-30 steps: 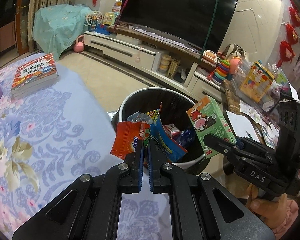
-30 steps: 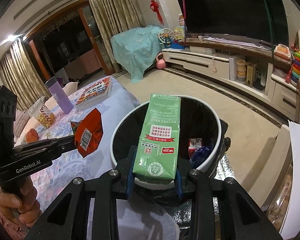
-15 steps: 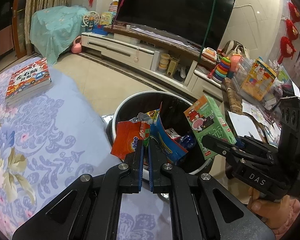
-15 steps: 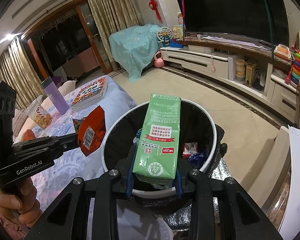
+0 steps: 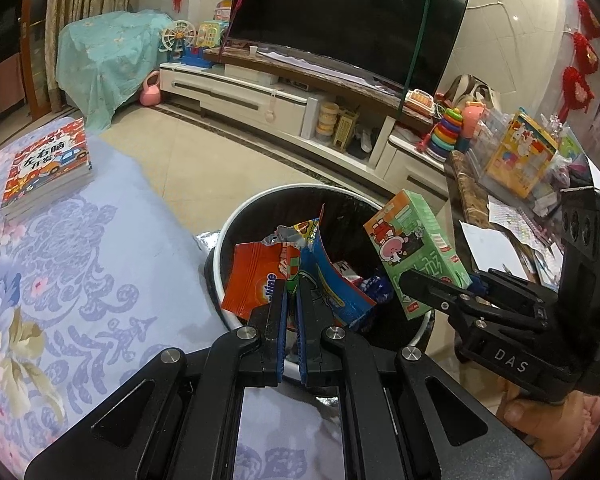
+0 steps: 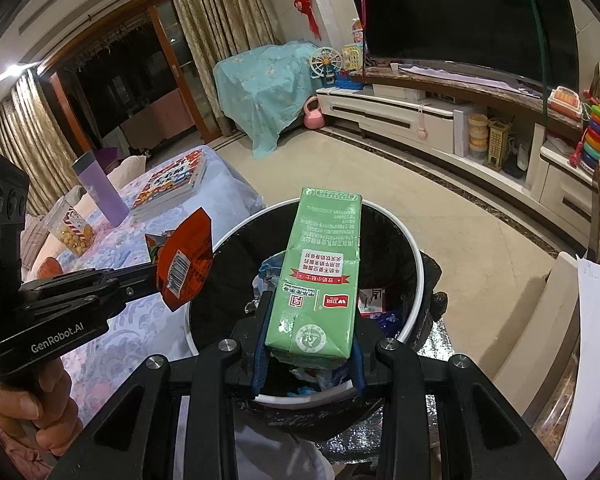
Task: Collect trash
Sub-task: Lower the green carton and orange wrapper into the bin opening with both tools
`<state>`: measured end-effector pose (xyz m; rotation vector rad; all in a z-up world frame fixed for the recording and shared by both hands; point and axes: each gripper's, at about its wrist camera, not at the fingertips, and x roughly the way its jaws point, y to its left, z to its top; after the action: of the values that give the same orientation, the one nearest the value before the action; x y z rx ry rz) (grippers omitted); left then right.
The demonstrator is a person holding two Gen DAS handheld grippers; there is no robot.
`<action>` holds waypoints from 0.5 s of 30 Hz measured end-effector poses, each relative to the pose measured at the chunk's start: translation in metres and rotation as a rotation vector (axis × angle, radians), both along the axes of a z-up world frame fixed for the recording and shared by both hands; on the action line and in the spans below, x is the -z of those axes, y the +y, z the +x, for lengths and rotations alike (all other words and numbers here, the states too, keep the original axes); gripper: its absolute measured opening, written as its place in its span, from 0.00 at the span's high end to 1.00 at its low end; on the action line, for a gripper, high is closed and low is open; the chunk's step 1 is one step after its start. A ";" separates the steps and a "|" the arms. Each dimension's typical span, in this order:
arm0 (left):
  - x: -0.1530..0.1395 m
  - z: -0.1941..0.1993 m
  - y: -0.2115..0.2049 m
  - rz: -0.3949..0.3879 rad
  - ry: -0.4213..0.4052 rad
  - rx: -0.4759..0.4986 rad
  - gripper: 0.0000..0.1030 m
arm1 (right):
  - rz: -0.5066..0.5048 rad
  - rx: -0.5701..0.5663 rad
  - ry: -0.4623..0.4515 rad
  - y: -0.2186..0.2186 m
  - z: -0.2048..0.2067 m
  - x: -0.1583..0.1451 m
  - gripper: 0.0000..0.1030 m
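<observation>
- Trash bin (image 5: 236, 240), round with a white rim and black liner, stands on the floor just beside the table (image 5: 80, 280) covered in a blue floral cloth.
- Inside the bin lie a small red-and-white packet (image 6: 370, 298) and blue crumpled plastic (image 6: 388, 320).
- Left gripper (image 5: 291, 300) holds its fingers pressed together on an orange-red snack wrapper (image 5: 256, 280), with a blue wrapper (image 5: 332, 280) caught beside it; both hang over the near rim of the bin.
- Right gripper (image 6: 308, 344) has its fingers clamped on the sides of a green drink carton (image 6: 320, 276), which lies lengthwise above the bin's opening.
- On the table, well away from the bin, sit a stack of picture books (image 5: 48, 164), a purple bottle (image 6: 100, 188) and a clear jar of snacks (image 6: 74, 228).
- A hand (image 6: 28, 404) grips the left gripper's handle.
</observation>
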<state>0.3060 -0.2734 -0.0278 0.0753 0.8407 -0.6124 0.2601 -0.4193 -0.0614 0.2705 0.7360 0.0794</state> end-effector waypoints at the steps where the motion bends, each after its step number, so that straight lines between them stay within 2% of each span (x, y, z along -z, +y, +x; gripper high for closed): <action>1: 0.000 0.000 -0.001 0.001 0.000 0.000 0.96 | -0.001 0.000 0.001 0.000 0.000 0.000 0.69; 15: 0.002 0.010 -0.010 0.021 0.002 0.000 0.96 | 0.007 0.003 0.014 -0.006 0.005 0.003 0.69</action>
<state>0.3162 -0.2837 -0.0300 0.0935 0.8491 -0.6034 0.2652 -0.4257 -0.0639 0.2793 0.7489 0.0779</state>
